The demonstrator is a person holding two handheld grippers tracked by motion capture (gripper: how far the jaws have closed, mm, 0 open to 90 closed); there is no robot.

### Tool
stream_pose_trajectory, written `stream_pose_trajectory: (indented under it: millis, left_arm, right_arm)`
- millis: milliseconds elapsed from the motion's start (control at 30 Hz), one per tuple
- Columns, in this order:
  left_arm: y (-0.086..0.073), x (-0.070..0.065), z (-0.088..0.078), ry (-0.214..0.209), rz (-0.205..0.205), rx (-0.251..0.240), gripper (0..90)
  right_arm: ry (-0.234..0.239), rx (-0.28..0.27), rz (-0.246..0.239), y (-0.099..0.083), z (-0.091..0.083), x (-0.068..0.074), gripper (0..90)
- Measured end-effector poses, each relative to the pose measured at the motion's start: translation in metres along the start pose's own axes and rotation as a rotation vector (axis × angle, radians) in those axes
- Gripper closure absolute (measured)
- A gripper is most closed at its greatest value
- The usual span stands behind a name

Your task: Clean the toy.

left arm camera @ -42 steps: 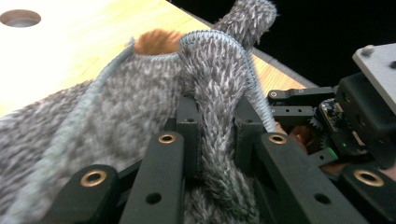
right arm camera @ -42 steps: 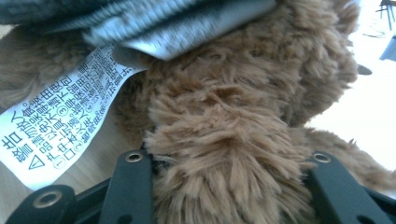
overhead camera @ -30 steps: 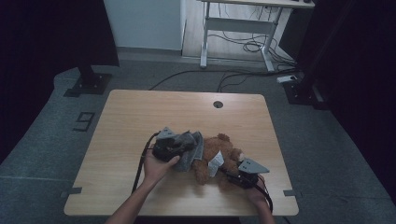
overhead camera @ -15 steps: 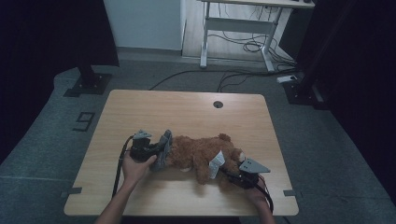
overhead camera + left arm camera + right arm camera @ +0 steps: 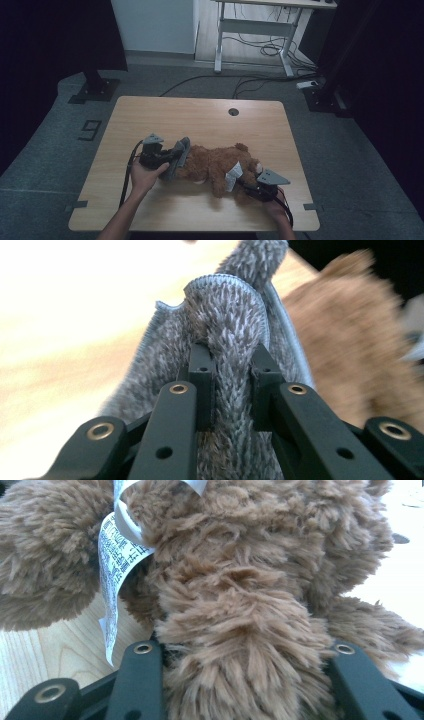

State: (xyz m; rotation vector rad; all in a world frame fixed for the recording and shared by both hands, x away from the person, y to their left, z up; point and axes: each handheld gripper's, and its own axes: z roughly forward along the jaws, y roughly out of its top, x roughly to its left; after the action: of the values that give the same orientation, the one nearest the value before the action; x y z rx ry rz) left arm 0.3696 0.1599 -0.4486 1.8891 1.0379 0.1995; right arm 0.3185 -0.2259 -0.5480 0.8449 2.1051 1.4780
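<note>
- Grey fuzzy cloth sits pinched between the jaws of my left gripper, which are squeezed tight on a fold of it.
- I hold the cloth bunched up at the left end of the brown teddy bear, I think so I can rub or dress the bear with it.
- My right gripper has its jaws pressed on a thick lump of the bear's fur, so it is pinching the bear.
- I think that grip is there to keep the bear from sliding while the cloth hand works.
- Wooden table holds the bear, which lies on its side near my edge, between my two hands.
- From the high view I see the whole bear stretched out, with the left gripper at one end and the right gripper at the other.
- From the left gripper view I see the cloth's stitched edge and tiny loops up close, and the bear is a brown blur behind it.
- From the right gripper view I see a white paper tag with small print hanging off the bear, just above the wood.
- In the high view that tag is a small white bit, and I cannot read it.
</note>
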Motion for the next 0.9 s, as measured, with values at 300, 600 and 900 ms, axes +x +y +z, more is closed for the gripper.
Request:
stream_pose_trajectory:
  millis: [300,600,900]
  left_arm:
    - [0.024,-0.071,0.033,-0.135,0.128,0.002,76.6]
    - [0.049,-0.134,0.098,-0.192,0.233,0.079,76.4]
    - [0.045,-0.121,0.108,-0.149,0.208,0.093,76.5]
  right_arm:
    - [-0.001,0.002,-0.002,0.001,0.0,0.001,54.9]
    - [0.003,0.0,-0.008,0.002,0.001,0.002,54.8]
    - [0.003,0.008,-0.02,0.002,0.001,0.003,54.9]
